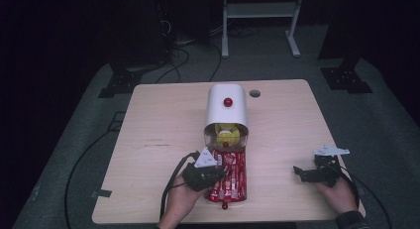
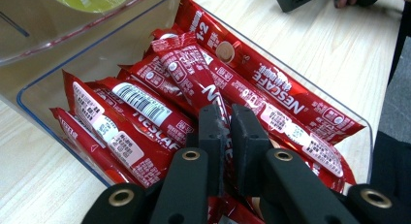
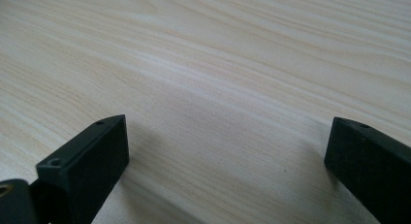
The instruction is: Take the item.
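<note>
A clear tray [image 1: 245,175] lies pulled out in front of a white rounded dispenser [image 1: 226,107] at mid-table. Several red Nescafe sachets [image 1: 232,177] fill it. My left gripper [image 1: 220,172] reaches into the tray from the left. In the left gripper view the left gripper [image 2: 228,132] is shut on one sachet [image 2: 186,64] that lies slanted on top of the pile, inside the tray wall [image 2: 43,122]. My right gripper [image 1: 299,173] rests on the bare wood near the right front edge, open, with nothing between its fingers [image 3: 225,136].
The dispenser has a red knob [image 1: 228,102] on top and something yellow [image 1: 228,136] behind its clear front. A cable hole [image 1: 254,93] sits at the table's far edge. Bare tabletop [image 1: 163,120] spreads left and right. Cables and a white frame [image 1: 260,11] lie beyond the table.
</note>
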Demonstrator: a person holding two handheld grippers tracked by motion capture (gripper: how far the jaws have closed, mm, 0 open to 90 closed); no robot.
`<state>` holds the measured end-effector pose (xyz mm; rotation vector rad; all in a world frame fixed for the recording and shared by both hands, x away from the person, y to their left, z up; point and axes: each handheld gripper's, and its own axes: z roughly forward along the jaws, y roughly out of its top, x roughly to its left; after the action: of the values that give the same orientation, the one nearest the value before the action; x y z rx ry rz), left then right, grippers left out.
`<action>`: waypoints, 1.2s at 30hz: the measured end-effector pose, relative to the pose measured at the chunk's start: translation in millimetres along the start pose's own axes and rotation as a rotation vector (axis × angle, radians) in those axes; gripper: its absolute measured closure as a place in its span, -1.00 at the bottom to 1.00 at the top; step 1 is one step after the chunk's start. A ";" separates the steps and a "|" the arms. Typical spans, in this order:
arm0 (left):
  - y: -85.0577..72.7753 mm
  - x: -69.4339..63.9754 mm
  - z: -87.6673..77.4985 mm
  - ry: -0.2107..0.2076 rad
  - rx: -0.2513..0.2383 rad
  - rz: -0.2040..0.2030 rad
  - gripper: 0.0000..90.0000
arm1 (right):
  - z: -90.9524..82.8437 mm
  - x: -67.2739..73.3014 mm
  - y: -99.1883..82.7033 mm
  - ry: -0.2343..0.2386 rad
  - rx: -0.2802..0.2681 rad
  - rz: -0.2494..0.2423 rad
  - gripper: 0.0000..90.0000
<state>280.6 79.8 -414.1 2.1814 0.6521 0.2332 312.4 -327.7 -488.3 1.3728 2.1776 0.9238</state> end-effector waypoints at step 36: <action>3.6 7.7 -36.0 -0.007 -0.083 -0.034 0.87 | 0.0 0.0 0.0 0.000 0.000 0.000 -0.97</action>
<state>275.0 106.0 -388.7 2.0891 0.6631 0.2308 312.4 -327.7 -488.3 1.3730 2.1773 0.9237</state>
